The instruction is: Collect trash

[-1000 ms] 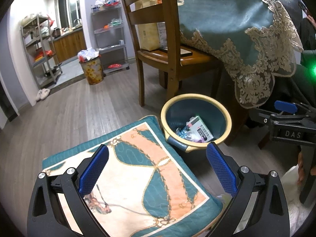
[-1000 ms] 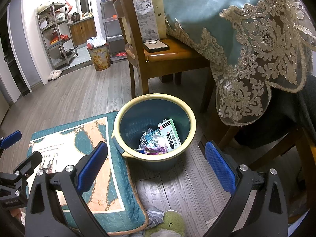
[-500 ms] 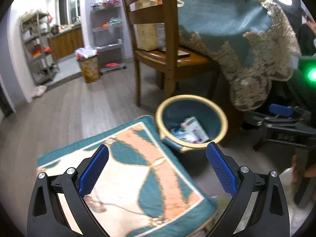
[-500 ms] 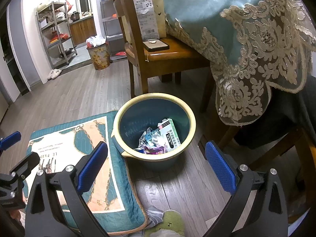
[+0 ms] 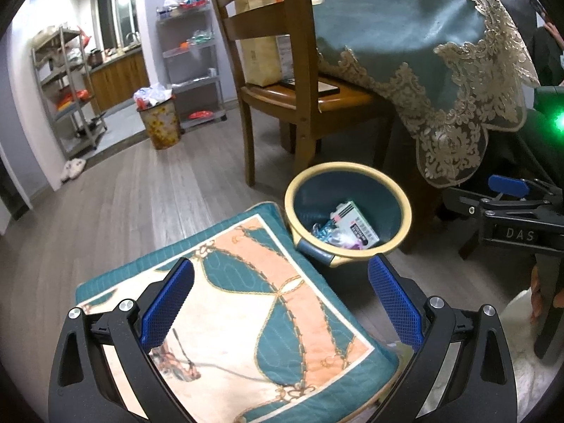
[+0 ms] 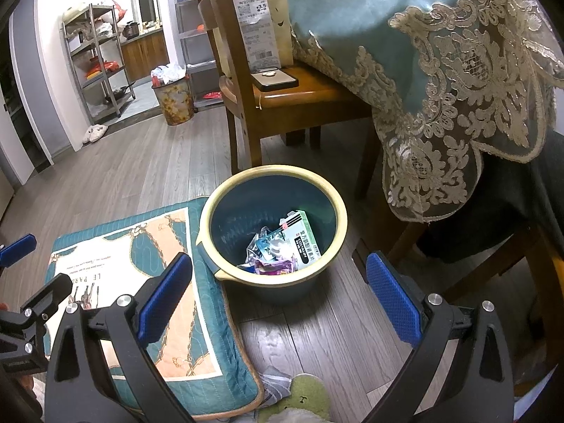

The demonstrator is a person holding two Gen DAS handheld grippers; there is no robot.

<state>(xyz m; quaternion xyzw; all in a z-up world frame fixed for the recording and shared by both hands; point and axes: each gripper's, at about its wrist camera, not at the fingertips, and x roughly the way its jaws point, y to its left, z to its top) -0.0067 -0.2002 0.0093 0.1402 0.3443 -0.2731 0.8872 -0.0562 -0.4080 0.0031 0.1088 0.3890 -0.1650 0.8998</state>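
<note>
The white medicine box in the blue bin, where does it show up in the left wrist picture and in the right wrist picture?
Left wrist: white medicine box lies right of centre, inside the blue bin, beyond the cushion.
Right wrist: the box lies near the middle, against the bin's right inner wall.
Shared landmark: the wooden chair stands behind the bin in both.

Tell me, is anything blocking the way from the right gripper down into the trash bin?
Nothing visible does. The right gripper is open and empty, just above the near rim of the bin, whose top is uncovered, with a box and wrappers at the bottom. The cushion lies beside the bin, not over it.
</note>
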